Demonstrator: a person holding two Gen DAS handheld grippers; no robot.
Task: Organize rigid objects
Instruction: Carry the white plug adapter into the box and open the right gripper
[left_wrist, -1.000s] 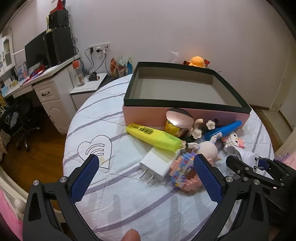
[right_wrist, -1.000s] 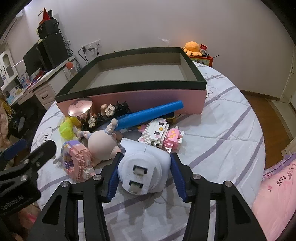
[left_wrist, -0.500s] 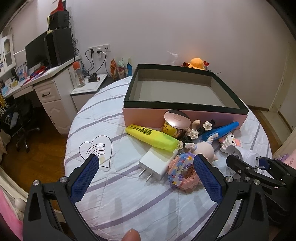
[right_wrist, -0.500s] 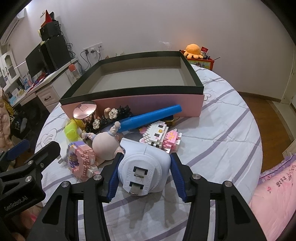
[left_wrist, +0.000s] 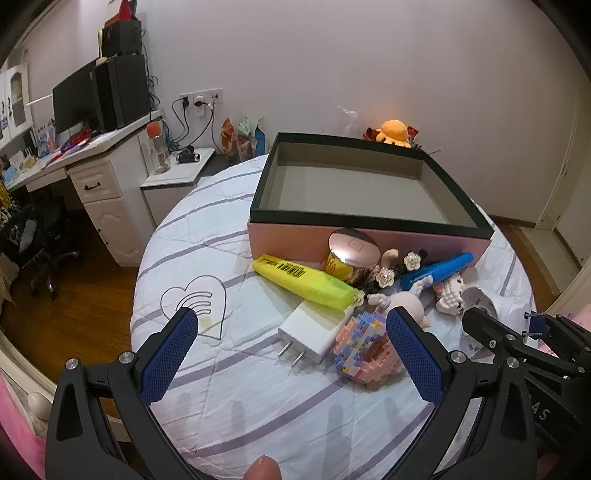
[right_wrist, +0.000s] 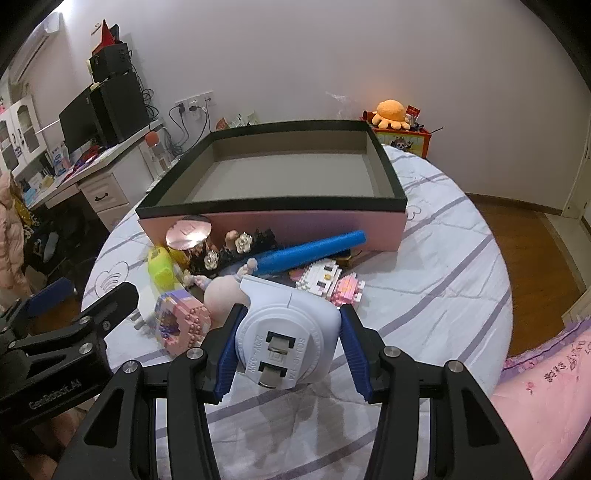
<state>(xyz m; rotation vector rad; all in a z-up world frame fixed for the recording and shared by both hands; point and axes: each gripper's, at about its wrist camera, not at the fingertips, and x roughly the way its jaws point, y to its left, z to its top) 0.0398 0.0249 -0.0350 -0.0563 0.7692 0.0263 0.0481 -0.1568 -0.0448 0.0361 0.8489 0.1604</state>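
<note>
Gripping the white plug adapter (right_wrist: 288, 332) between its fingers, the right gripper (right_wrist: 290, 345) has lifted it clear; box (right_wrist: 273, 216) ahead awaits. Left gripper (left_wrist: 291, 360) gapes wide, empty.

The box (right_wrist: 273, 223) was pink outside with a black rim and grey inside. The tablecloth (left_wrist: 258, 398) was white with purple stripes and an outlined heart. A yellow highlighter (left_wrist: 304, 281) lay by a blue tube (right_wrist: 310, 252), a white charger (left_wrist: 314, 334) and a pink-and-lilac brick toy (left_wrist: 364, 347). Blue-padded black fingers (right_wrist: 227, 354) flanked a white plug (right_wrist: 288, 330).
</note>
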